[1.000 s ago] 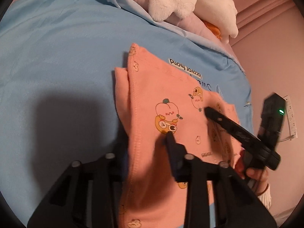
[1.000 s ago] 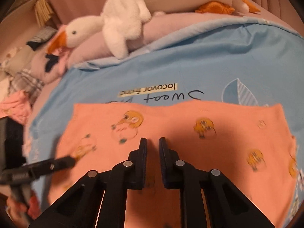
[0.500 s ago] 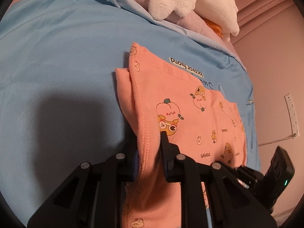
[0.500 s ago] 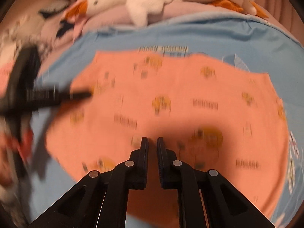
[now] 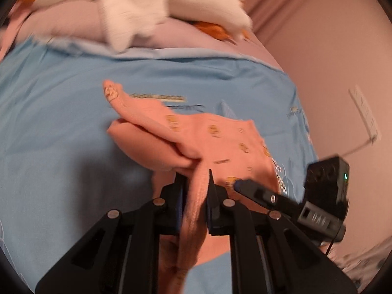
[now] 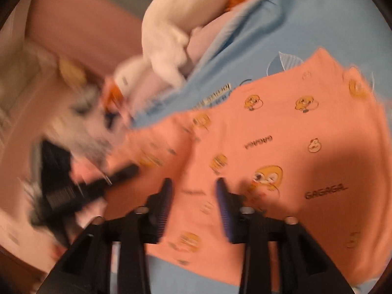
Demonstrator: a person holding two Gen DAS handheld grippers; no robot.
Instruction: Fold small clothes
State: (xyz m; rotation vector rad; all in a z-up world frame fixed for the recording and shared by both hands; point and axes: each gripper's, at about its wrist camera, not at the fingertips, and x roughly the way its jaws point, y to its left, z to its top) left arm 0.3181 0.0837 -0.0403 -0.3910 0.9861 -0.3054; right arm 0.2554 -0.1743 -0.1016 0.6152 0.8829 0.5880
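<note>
1. Salmon-orange cotton, printed with small yellow cartoon ducks and the word "GAGAGA", makes up the small garment lying on a light blue bedsheet in the middle of the left wrist frame.
2. At lower centre of that frame the left gripper is clenched on the garment's stitched edge, which runs bunched between its two black fingers, pulled up off the sheet.
3. From the pinch, the cloth rises in folds toward the upper left, ending in a loose corner.
4. The right gripper enters from the lower right of the left wrist frame, its tip over the garment just beside the left fingers.
5. In the right wrist frame the right gripper has its fingers spread apart with nothing between them, above the garment, which fills the centre and right.
6. A white plush goose lies on a pale pink pillow at the top of both frames, beyond the sheet's far edge.
7. Both views are motion-blurred, the right wrist's left side heavily.
</note>
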